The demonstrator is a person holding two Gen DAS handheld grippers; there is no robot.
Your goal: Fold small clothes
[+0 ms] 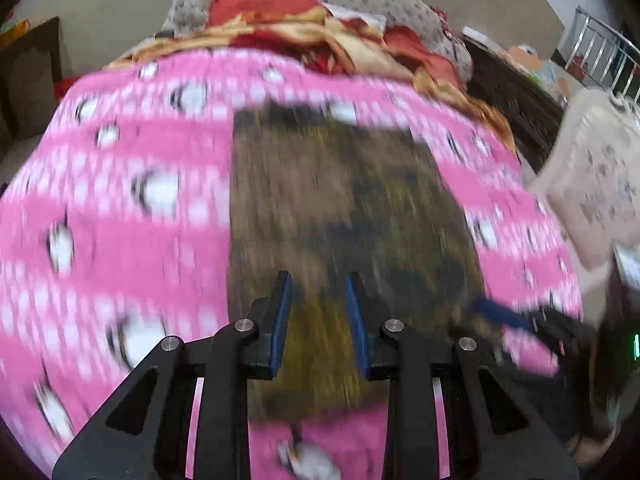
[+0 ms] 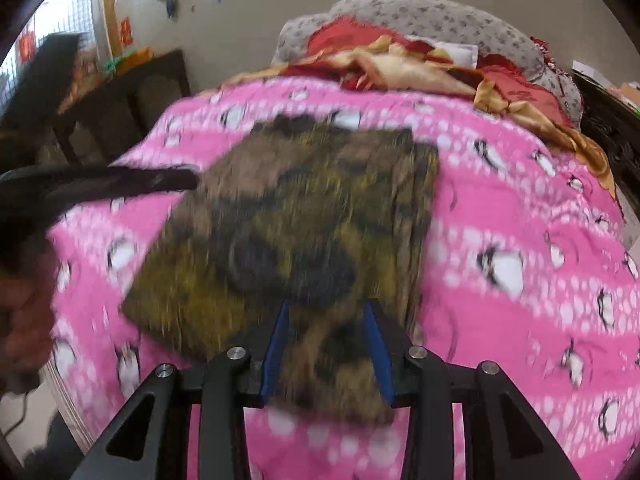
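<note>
One garment (image 1: 340,216), olive-brown with dark blotches, folded to a rectangle, blurred, lies on the pink sheet (image 1: 120,208). Left of the garment's middle, left gripper (image 1: 318,280): jaws narrowly apart, empty. Right gripper (image 2: 326,306): jaws parted over the garment's near edge, gripping nothing. One red-gold blanket (image 2: 420,68) beyond.

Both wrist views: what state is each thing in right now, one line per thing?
Brown patterned garment: folded into a flat rectangle on the bed, not gripped.
Left gripper: jaws apart, nothing between them, above the garment.
Right gripper: jaws apart, empty, over the garment's near edge.
Pink bedspread: spread flat.
Red and gold cloth: crumpled at the far end.
</note>
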